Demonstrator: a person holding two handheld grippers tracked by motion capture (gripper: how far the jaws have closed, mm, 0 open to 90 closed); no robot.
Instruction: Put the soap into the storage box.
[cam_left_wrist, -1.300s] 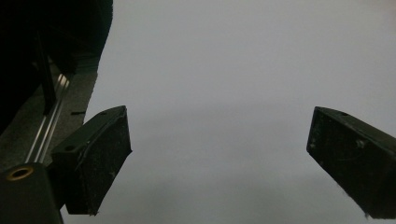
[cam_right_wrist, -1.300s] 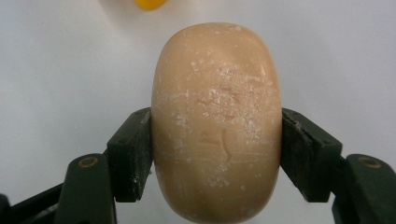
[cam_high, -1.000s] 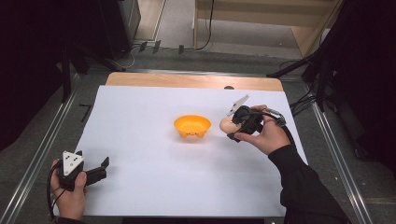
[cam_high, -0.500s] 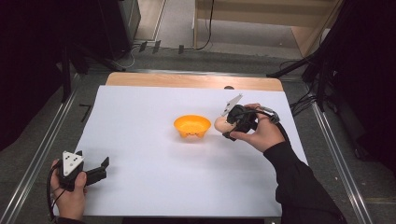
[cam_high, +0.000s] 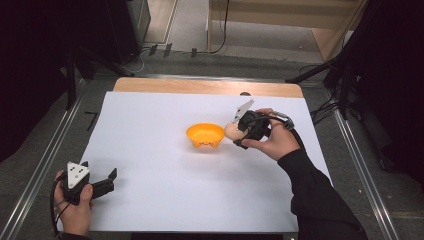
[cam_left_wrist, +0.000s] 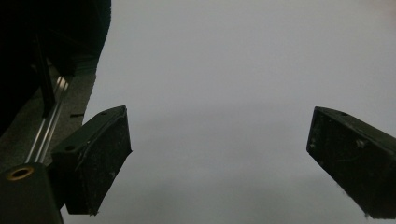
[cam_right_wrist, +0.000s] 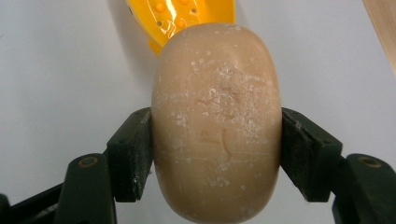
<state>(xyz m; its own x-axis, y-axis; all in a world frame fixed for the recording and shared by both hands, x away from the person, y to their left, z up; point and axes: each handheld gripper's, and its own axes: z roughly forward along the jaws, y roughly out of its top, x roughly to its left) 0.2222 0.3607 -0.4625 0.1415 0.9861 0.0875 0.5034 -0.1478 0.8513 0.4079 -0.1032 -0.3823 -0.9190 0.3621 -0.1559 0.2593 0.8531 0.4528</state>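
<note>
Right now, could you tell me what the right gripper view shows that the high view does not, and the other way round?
The right gripper view alone shows the beige soap bar close up: its scuffed, whitish-flecked surface, the black pads pressing both its sides, and the dots inside the orange dish.

The high view alone shows the left tongs open near the table's front left corner, the person's dark sleeve and the wooden table edge.

Both show the right tongs holding the soap beside the orange dish over the white table top.

One orange dish (cam_high: 205, 135), one tan soap bar (cam_right_wrist: 217, 121), two claws, one white table (cam_high: 165, 120)
</note>
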